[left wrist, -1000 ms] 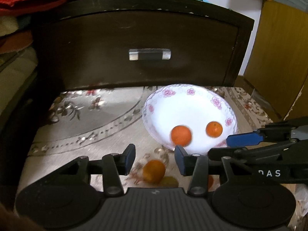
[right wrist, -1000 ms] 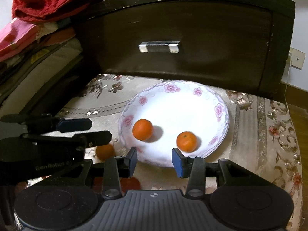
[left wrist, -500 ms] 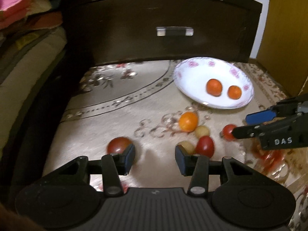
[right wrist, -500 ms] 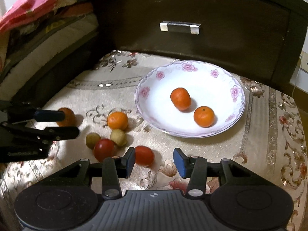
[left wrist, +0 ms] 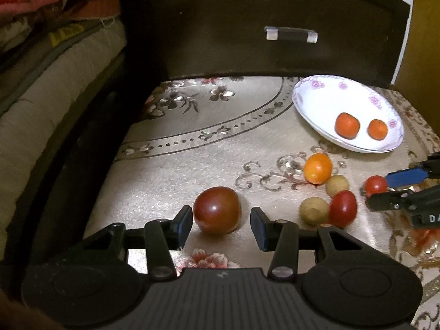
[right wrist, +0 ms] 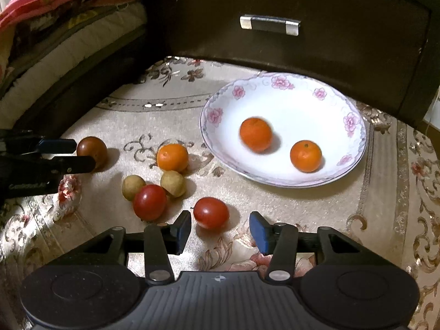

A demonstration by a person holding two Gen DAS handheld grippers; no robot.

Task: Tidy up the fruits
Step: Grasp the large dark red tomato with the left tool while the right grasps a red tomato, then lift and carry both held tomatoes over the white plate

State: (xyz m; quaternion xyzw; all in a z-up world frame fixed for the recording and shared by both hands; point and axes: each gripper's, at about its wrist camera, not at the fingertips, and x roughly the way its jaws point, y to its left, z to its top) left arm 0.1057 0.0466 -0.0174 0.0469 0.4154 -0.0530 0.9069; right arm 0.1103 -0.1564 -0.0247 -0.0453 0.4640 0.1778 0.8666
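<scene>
the left gripper (left wrist: 220, 224) is spread wide with a dark red tomato (left wrist: 217, 209) sitting between its fingertips, ungrasped, while the right gripper (right wrist: 220, 227) is likewise released, a small red tomato (right wrist: 211, 212) lying just beyond its left finger on the patterned cloth (right wrist: 123, 118). further out sit another red tomato (right wrist: 150, 202), two tan longans (right wrist: 173, 183) touching it and a loose orange (right wrist: 172, 157) — and beyond them the floral plate (right wrist: 275, 82) holds two oranges (right wrist: 305, 156), slightly apart, before the dark drawer front (right wrist: 302, 13).
</scene>
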